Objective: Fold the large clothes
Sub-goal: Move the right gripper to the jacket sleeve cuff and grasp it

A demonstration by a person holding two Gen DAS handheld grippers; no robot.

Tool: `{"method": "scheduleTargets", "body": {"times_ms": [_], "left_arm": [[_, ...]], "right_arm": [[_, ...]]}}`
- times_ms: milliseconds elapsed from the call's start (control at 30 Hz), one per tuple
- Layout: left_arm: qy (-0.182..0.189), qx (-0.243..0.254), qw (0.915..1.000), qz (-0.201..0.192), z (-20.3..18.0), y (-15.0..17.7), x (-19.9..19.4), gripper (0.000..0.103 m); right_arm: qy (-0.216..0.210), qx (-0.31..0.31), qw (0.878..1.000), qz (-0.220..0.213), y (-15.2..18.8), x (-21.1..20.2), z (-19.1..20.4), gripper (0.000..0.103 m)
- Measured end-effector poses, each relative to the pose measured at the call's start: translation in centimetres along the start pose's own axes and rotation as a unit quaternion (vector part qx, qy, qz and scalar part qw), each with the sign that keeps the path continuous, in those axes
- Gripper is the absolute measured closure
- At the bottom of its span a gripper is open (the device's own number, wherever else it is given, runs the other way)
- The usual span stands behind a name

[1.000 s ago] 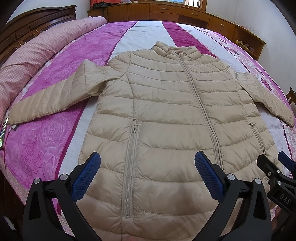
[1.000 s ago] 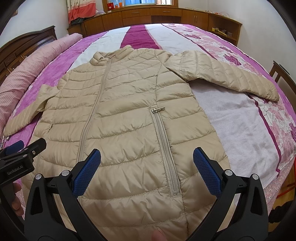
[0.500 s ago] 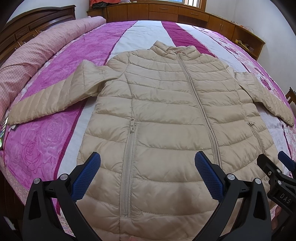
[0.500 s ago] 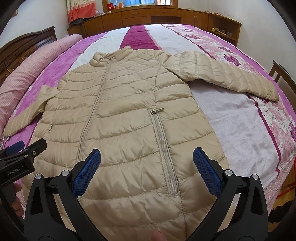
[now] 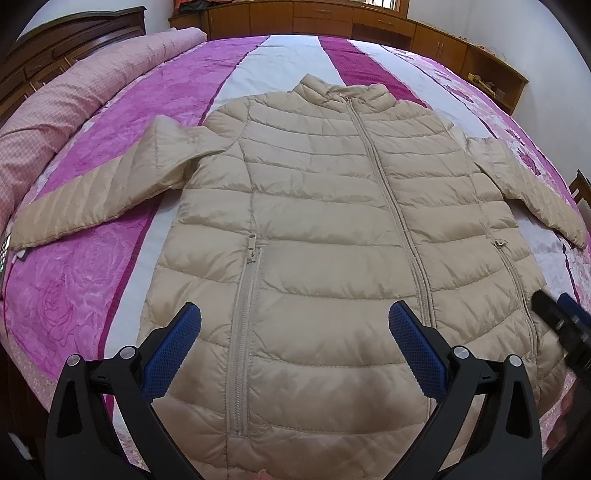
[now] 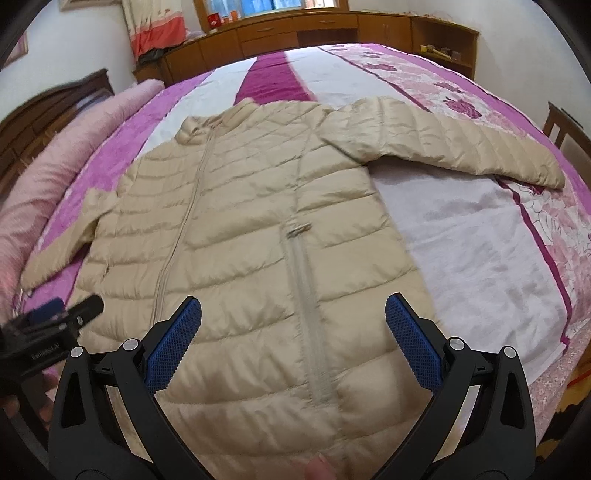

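Note:
A beige quilted puffer jacket [image 5: 325, 206] [image 6: 251, 229] lies flat and zipped on the bed, collar away from me, both sleeves spread out to the sides. My left gripper [image 5: 294, 334] hovers open above the lower left front panel, near the pocket zip [image 5: 243, 325]. Above the lower right panel my right gripper [image 6: 293, 330] is open too, straddling the other pocket zip [image 6: 306, 306]. Nothing sits between either pair of blue pads. Each gripper shows at the edge of the other's view: the right one [image 5: 561, 325], the left one [image 6: 55, 321].
The bed carries a magenta, white and floral cover [image 5: 92, 266] [image 6: 480, 236]. A rolled pink quilt [image 5: 66, 110] lies along its left side by a dark wooden headboard [image 5: 70, 33]. Wooden cabinets [image 6: 332, 29] line the far wall. A wooden chair [image 6: 565, 125] stands at the right.
Both grippers have pulled back and tilted up a little, so the jacket sits lower and farther in view. The right wrist view is blurred by motion. The jacket has not moved.

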State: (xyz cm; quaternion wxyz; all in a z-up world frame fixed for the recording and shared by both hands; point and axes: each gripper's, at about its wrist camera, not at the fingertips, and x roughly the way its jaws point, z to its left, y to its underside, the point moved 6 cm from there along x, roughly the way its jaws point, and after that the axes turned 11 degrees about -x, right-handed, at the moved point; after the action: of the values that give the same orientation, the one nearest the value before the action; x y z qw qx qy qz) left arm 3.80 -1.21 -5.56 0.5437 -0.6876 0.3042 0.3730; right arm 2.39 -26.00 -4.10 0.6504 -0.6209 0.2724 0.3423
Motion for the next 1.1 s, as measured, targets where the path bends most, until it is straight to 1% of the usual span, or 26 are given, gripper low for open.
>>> {"method": "scheduleTargets", "body": {"times_ms": [133, 233, 400, 533, 767, 933, 1033, 1100], "left_arm": [[0.004, -0.003, 1.0, 0.008, -0.4, -0.1, 0.4, 0.005], [0.001, 0.0, 0.9999, 0.011, -0.6, -0.1, 0.8, 0.005], [-0.006, 0.001, 0.9999, 0.016, -1.1, 0.0, 1.4, 0.005], [-0.012, 0.004, 0.9996, 0.026, -1.6, 0.0, 2.3, 0.005], [-0.024, 0.011, 0.9989, 0.038, -2.5, 0.3, 3.6, 0.005], [-0.031, 0.015, 0.9984, 0.045, -2.9, 0.5, 4.4, 0.005], [-0.036, 0.02, 0.9982, 0.043, -3.1, 0.4, 4.7, 0.005], [-0.04, 0.022, 0.998, 0.044, -3.1, 0.4, 4.8, 0.005]], "right_arm": [[0.005, 0.02, 1.0, -0.006, -1.1, -0.4, -3.4, 0.003], [0.021, 0.038, 0.999, -0.014, -2.0, -0.6, -6.9, 0.003], [0.043, 0.085, 0.995, -0.022, -3.2, -0.1, -13.8, 0.003], [0.062, 0.134, 0.989, -0.02, -3.7, 1.1, -19.8, 0.003], [0.11, 0.185, 0.976, -0.025, -4.7, 2.7, -28.7, 0.003], [0.14, 0.221, 0.965, -0.02, -5.0, 4.1, -33.7, 0.003], [0.135, 0.254, 0.958, -0.011, -4.7, 5.4, -35.9, 0.003], [0.141, 0.264, 0.954, -0.008, -4.7, 6.1, -36.8, 0.003]]}}
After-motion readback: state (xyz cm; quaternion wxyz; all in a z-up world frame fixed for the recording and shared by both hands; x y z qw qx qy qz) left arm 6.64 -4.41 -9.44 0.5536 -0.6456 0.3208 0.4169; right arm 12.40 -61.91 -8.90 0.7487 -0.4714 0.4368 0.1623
